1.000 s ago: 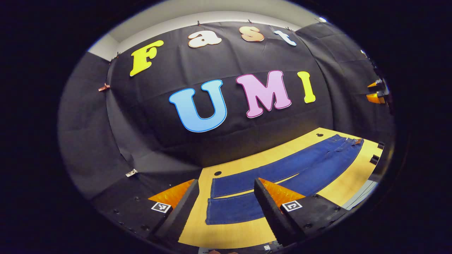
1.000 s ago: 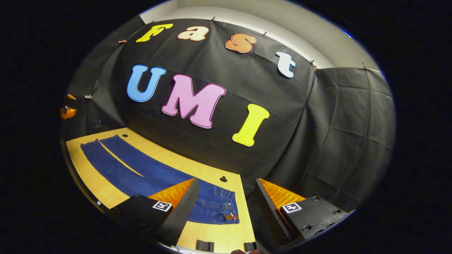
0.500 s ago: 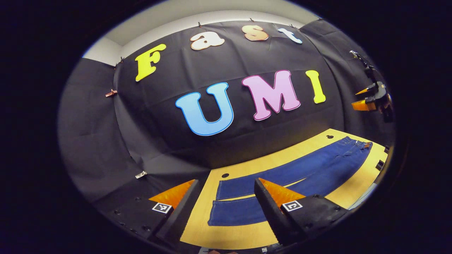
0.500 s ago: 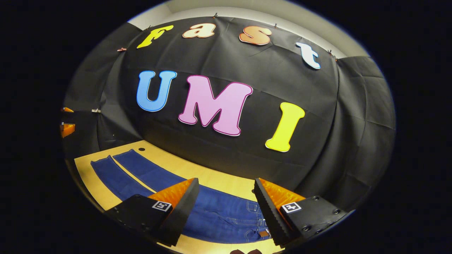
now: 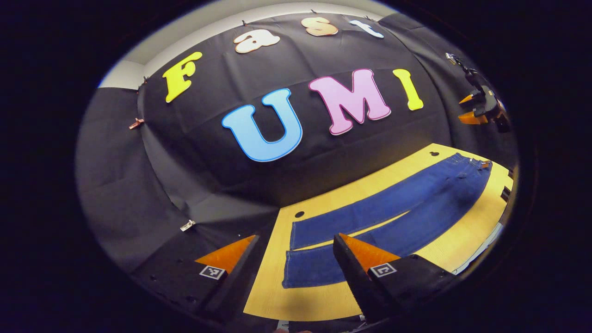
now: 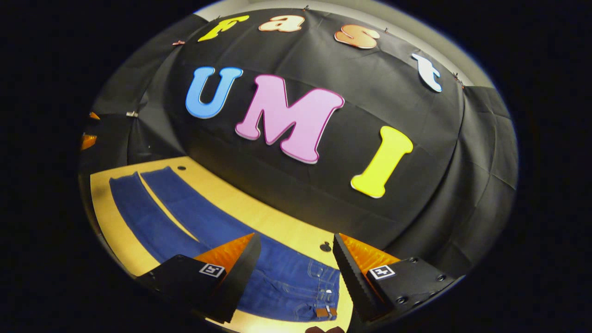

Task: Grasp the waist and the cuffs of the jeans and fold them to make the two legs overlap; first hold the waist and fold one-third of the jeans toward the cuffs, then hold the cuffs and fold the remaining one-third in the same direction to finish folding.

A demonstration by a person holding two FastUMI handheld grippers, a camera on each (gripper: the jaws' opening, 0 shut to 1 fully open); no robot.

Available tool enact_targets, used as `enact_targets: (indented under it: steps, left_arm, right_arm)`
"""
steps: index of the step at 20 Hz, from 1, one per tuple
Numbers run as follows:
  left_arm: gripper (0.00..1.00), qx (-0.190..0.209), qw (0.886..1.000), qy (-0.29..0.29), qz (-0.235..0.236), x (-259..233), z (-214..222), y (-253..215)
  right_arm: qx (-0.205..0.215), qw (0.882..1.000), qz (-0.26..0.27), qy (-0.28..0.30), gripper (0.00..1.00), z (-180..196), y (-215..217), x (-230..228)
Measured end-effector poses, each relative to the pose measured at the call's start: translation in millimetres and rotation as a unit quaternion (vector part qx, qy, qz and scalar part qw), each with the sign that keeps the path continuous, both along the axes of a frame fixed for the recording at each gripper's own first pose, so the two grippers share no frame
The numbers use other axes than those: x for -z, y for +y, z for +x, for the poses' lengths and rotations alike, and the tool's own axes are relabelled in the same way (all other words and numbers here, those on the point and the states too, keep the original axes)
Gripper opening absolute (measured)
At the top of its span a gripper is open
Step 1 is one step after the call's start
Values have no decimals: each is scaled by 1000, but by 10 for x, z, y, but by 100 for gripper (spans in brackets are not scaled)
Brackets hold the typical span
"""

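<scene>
In the left gripper view, the jeans (image 5: 388, 217) lie flat and unfolded on the wooden table (image 5: 273, 296), running from the cuffs at lower centre to the waist at the right edge, legs side by side with a narrow strip of table between them. The left gripper (image 5: 296, 249) hangs above the cuff end, jaws wide and empty. In the right gripper view, the right gripper (image 6: 296, 249) hangs wide and empty over the waist, at bottom centre.
</scene>
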State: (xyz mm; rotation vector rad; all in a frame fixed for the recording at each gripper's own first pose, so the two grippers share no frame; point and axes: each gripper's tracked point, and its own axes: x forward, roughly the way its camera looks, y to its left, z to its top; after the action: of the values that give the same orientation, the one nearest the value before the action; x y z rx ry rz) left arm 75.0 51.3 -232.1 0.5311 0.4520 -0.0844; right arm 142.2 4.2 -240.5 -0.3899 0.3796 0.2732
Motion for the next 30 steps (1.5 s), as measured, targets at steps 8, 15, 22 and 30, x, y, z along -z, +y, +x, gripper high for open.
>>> enact_targets:
  steps: [8, 15, 22, 30]
  left_arm:
    - [98, 182, 950, 177, 182, 1353, 23, 648]
    - [98, 254, 880, 264, 301, 1963, 312, 1182]
    - [98, 319, 822, 325, 342, 2441, 418, 1457]
    - [93, 385, 766, 330, 395, 2621, 678, 1551]
  right_arm:
    - [50, 995, -30, 85, 96, -843, -656, 473]
    - [60, 983, -89, 149, 95, -1013, -837, 1123]
    - [51, 972, -152, 171, 95, -776, -1029, 1453]
    - [75, 955, -207, 199, 95, -756, -1473, 1790]
